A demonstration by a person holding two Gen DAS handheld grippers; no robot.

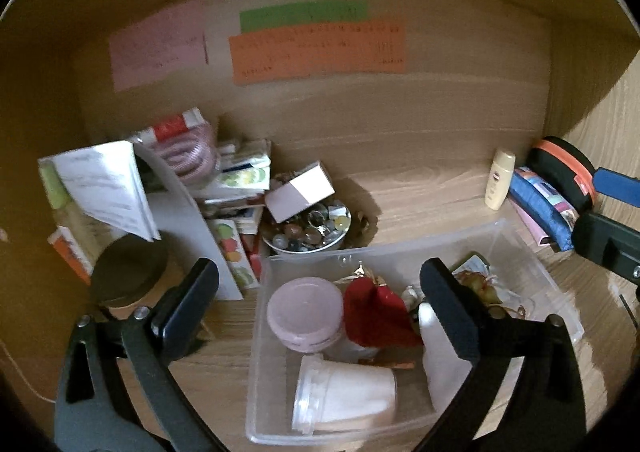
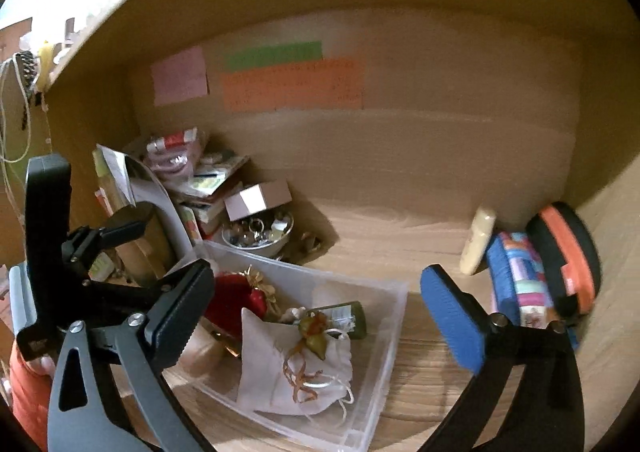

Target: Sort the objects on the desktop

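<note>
A clear plastic bin (image 1: 400, 252) stands on the wooden desk inside a shelf alcove. It holds a pink-lidded jar (image 1: 306, 314), a red pouch (image 1: 376, 316), a white jar (image 1: 344, 398) lying on its side, a white cloth pouch (image 2: 296, 364) and a green bottle (image 2: 348, 318). My left gripper (image 1: 318, 306) hovers open above the bin's near left part, with nothing gripped. My right gripper (image 2: 316, 318) is open above the bin (image 2: 394, 332) from the right; its blue pad (image 2: 452, 320) touches nothing.
A bowl of marbles (image 1: 308, 228) with a small box (image 1: 300, 192) on it sits behind the bin. Booklets and packets (image 1: 240, 180) pile at the left beside a brown-lidded jar (image 1: 128, 272). A cream bottle (image 1: 498, 180), blue pouch (image 1: 540, 204) and black-orange case (image 1: 564, 172) stand at the right wall.
</note>
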